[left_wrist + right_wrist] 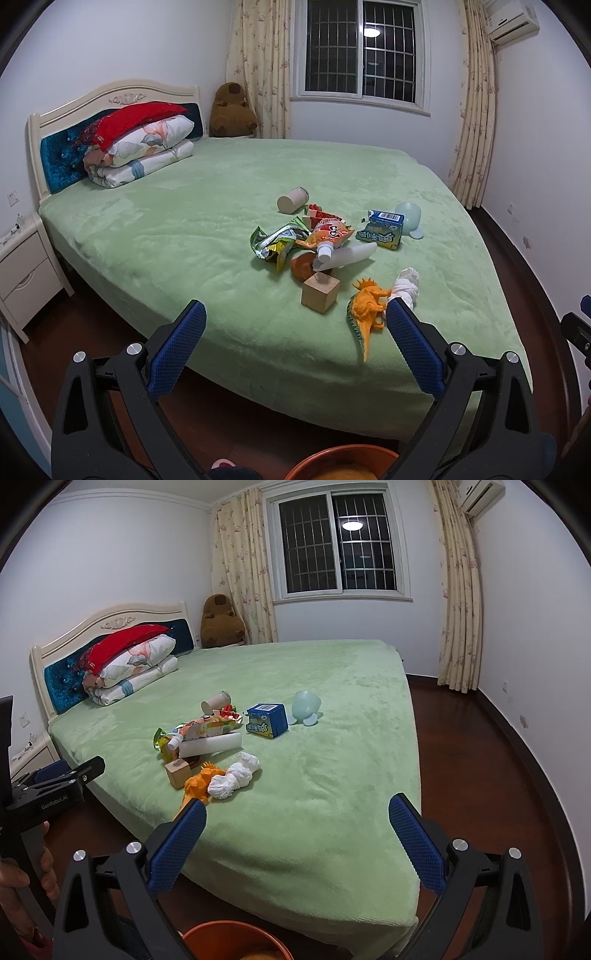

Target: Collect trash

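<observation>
A pile of things lies on the green bed (184,221): snack wrappers (280,242), a blue carton (382,229), a paper cup (291,199), a white tube (347,254), crumpled white tissue (406,284), a wooden block (319,293) and an orange toy dinosaur (365,310). My left gripper (295,325) is open and empty, short of the pile near the bed's foot edge. My right gripper (297,819) is open and empty over the bed's near corner; the tissue (236,775) and carton (267,720) lie ahead of it. An orange bin (236,941) stands below both grippers.
A pale green cup (306,705) lies tipped over beside the carton. Folded bedding (140,147) is stacked at the headboard, with a brown plush toy (231,110) in the corner. A nightstand (26,269) stands left of the bed. Dark wood floor (480,757) runs along the right.
</observation>
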`<state>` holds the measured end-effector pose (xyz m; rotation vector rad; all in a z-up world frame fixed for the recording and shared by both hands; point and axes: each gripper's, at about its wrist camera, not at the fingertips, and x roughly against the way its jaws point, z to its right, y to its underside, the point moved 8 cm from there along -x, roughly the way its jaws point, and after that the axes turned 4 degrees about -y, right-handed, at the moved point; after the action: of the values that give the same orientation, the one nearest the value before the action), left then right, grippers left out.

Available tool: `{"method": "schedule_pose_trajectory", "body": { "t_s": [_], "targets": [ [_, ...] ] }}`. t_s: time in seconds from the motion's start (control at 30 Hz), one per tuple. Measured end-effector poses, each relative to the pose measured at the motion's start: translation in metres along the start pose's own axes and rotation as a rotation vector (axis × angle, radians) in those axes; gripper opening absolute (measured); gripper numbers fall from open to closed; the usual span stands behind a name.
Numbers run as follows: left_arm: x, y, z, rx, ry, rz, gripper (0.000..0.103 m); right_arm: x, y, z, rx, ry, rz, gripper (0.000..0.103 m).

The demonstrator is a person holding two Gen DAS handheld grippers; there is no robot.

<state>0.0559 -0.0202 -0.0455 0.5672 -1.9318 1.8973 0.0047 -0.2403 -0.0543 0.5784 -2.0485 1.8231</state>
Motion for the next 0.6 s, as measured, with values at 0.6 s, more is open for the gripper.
{"method": "schedule_pose_trajectory", "body": {
  "t_s": [0.6],
  "targets": [
    [-0.013, 0.011, 0.000, 0.000, -0.002, -0.042, 0.095, -0.010, 0.005, 0.001, 0.000, -0.007, -0.021, 0.097]
  ]
}}
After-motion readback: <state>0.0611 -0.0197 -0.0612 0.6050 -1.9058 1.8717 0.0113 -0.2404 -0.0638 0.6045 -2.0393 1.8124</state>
